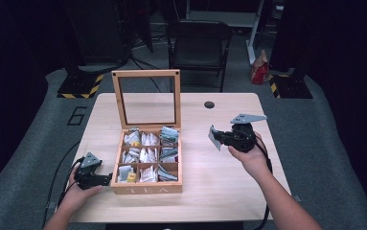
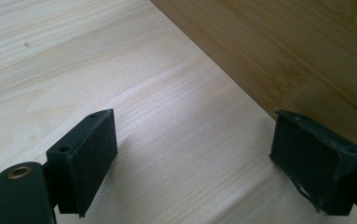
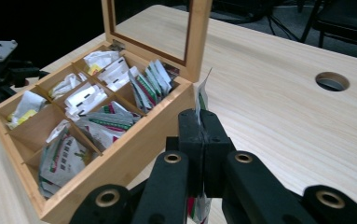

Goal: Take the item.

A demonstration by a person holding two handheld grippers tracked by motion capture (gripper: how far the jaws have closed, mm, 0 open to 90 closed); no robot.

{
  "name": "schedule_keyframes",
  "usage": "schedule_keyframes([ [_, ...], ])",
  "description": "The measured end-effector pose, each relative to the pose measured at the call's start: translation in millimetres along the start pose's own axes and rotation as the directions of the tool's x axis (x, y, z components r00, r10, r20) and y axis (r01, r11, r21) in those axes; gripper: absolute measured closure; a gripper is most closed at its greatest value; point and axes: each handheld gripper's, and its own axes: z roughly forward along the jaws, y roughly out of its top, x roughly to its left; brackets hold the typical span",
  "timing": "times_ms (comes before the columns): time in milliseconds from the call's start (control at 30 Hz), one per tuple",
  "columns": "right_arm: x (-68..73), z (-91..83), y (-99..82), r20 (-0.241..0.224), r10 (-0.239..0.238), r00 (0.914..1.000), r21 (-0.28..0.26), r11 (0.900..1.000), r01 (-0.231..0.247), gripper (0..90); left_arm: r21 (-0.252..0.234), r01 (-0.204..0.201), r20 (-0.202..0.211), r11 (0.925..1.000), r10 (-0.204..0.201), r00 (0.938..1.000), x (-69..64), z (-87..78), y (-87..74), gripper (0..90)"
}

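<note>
the right gripper (image 1: 218, 137) was clamped on a tea bag (image 1: 214, 138), held up over the bare table (image 1: 219, 182) well to the right of the tea box (image 1: 146, 189), apart from everything. in the right gripper view the jaws stood pressed together with the sachet's thin edge (image 3: 201, 95) poking up between them and its lower end hanging out below. it looked like a flat paper or foil packet: very light, limp, easy to crease, and likely a bit slick, so a pinch on the flat faces near the middle or along a sealed edge seemed the safest hold; too little bite at a corner could let it swing or slip. a firm squeeze would probably do it no harm beyond a wrinkle. the box stood with its glass lid (image 1: 146, 98) upright, its nine cells (image 3: 80, 98) packed with more bags standing on edge, so any bag there would best be taken by its top edge. the left gripper (image 1: 103, 179) rested on the table just beside the box's left front corner, jaws apart with nothing between them, the box's wooden wall (image 2: 283, 51) close ahead of it.
</note>
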Motion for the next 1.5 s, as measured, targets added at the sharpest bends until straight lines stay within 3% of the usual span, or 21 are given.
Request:
schedule_keyframes([
  [700, -28.0, -5.0, -21.9, 0.089, 0.035, 0.9955, 0.014, 0.9992, -0.037, 89.5, 0.000, -0.001, -0.001, 1.0000, 0.001, 1.0000, 0.0, 0.0, 0.0, 13.8],
  [1500, -32.6, 4.2, -55.5, 0.133, 0.039, 0.9904, 0.046, 0.9979, -0.046, 89.4, 0.002, -0.003, -0.001, 1.0000, 0.003, 1.0000, 0.1, -0.1, 0.0, 13.9],
])
